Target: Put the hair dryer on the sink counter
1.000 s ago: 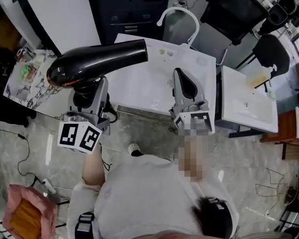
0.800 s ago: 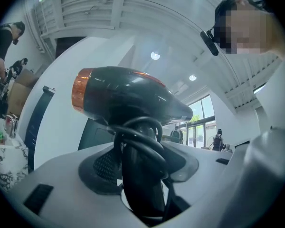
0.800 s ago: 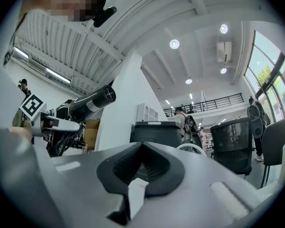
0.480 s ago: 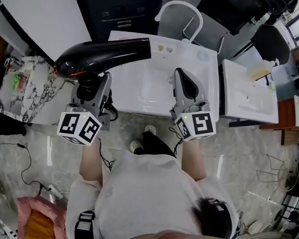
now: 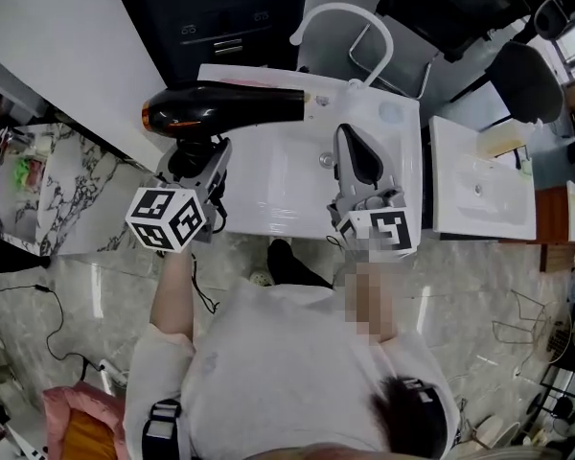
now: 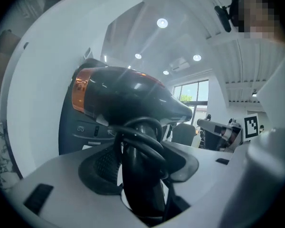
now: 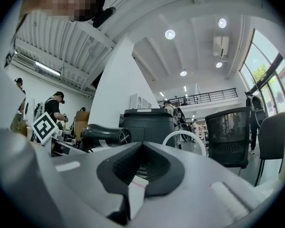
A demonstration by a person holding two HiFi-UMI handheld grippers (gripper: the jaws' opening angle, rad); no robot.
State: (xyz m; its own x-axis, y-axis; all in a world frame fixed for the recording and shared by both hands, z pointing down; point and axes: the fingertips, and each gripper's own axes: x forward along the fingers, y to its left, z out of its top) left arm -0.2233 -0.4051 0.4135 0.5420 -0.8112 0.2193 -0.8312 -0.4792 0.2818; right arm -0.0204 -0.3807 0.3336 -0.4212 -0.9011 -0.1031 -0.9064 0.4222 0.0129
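Note:
The black hair dryer (image 5: pixel 225 103) with an orange rear ring lies level in the head view, its nozzle pointing right over the back left of the white sink counter (image 5: pixel 268 190). My left gripper (image 5: pixel 194 153) is shut on its handle from below. In the left gripper view the handle (image 6: pixel 140 175), with its cord looped around it, stands between the jaws, and the dryer body (image 6: pixel 128 96) fills the view above. My right gripper (image 5: pixel 348 140) hovers over the basin with its jaws together and nothing in them. In the right gripper view (image 7: pixel 141 148) the dryer (image 7: pixel 104 136) shows at the left.
A white arched faucet (image 5: pixel 340 22) rises at the counter's back edge. A second white sink (image 5: pixel 479 195) stands to the right and a marble-patterned top (image 5: pixel 38 190) to the left. A dark cabinet (image 5: pixel 220 17) and black office chairs (image 5: pixel 527 80) lie behind.
My left gripper carried the hair dryer rightward and down, from beside the counter to over its back left part. My right gripper moved a little forward over the basin.

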